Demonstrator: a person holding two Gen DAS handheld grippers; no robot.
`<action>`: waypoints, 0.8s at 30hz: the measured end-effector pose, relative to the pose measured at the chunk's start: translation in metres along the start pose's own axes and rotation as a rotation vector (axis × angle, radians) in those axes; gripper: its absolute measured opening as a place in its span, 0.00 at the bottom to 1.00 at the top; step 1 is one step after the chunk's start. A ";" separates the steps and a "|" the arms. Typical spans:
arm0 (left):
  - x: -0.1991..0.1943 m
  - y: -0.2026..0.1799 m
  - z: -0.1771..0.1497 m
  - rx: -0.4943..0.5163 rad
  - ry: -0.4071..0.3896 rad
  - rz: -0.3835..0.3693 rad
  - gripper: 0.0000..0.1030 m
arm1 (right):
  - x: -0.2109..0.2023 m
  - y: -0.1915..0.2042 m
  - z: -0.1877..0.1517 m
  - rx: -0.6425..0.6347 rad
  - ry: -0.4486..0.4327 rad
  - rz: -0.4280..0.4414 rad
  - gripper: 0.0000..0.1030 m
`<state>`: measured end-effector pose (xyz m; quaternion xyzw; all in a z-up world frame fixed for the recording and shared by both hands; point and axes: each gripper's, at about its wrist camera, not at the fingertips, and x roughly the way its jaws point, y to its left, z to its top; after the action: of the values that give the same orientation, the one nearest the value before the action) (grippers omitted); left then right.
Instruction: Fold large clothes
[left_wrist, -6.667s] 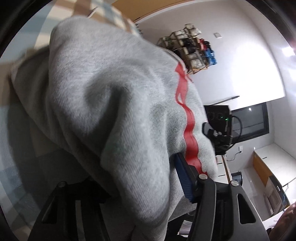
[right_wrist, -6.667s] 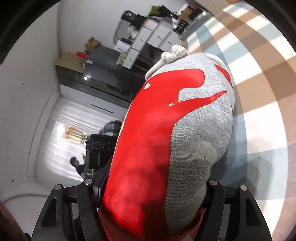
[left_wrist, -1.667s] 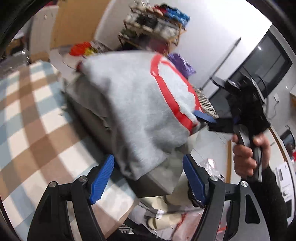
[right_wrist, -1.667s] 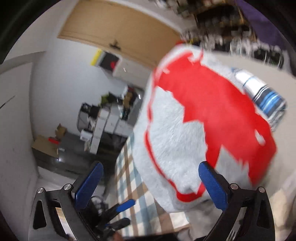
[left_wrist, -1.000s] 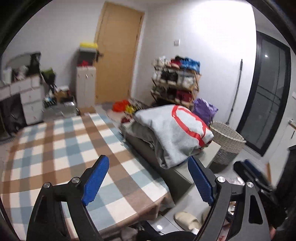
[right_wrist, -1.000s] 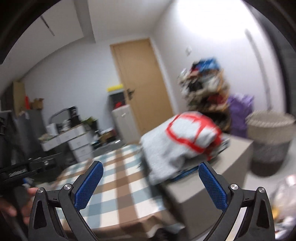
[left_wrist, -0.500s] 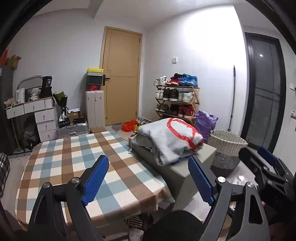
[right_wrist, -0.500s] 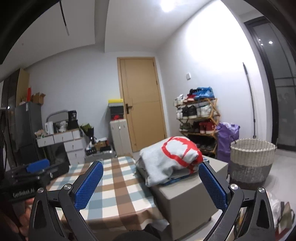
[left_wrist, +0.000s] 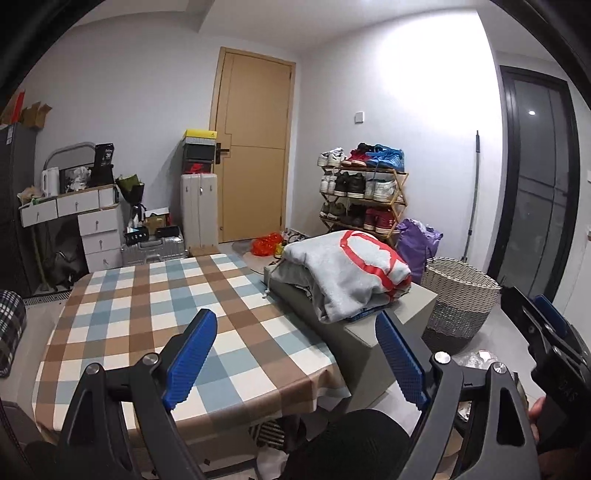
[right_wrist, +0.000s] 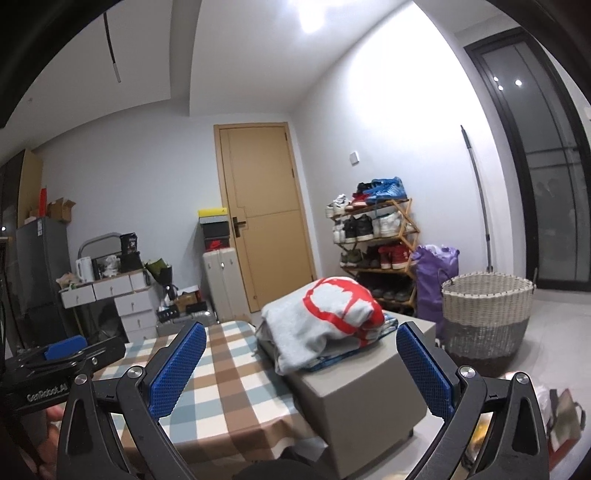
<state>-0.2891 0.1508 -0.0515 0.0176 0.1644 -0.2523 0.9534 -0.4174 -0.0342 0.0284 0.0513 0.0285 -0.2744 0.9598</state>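
Note:
A folded grey hoodie with a red print (left_wrist: 347, 271) lies on top of other folded clothes on a grey box (left_wrist: 413, 306) beside the table; it also shows in the right wrist view (right_wrist: 325, 317). My left gripper (left_wrist: 295, 354) is open and empty, held well back from the pile above the checked tablecloth (left_wrist: 155, 310). My right gripper (right_wrist: 299, 369) is open and empty, also far back from the pile. The right gripper shows at the right edge of the left wrist view (left_wrist: 550, 354); the left gripper shows at the left edge of the right wrist view (right_wrist: 59, 362).
A woven laundry basket (right_wrist: 484, 314) stands right of the grey box (right_wrist: 362, 398). A shoe rack (left_wrist: 364, 195), a purple bag (left_wrist: 419, 243), a door (left_wrist: 251, 147) and drawers (left_wrist: 92, 225) line the far wall. A black chair back (left_wrist: 354, 443) is below the grippers.
Both grippers let go of the hoodie on the pile and pulled far back and level. In the last half second the views barely shift.

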 end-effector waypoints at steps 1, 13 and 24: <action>-0.001 0.000 0.000 0.000 -0.002 0.003 0.82 | 0.000 0.002 -0.001 -0.010 0.004 0.001 1.00; -0.005 -0.004 0.001 0.007 0.015 -0.028 0.82 | -0.003 0.010 -0.002 -0.043 0.010 0.000 1.00; -0.007 -0.008 0.005 0.027 0.012 -0.040 0.82 | -0.004 0.010 -0.002 -0.039 0.012 0.003 1.00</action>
<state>-0.2979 0.1464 -0.0442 0.0287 0.1670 -0.2732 0.9469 -0.4153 -0.0238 0.0274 0.0340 0.0394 -0.2719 0.9609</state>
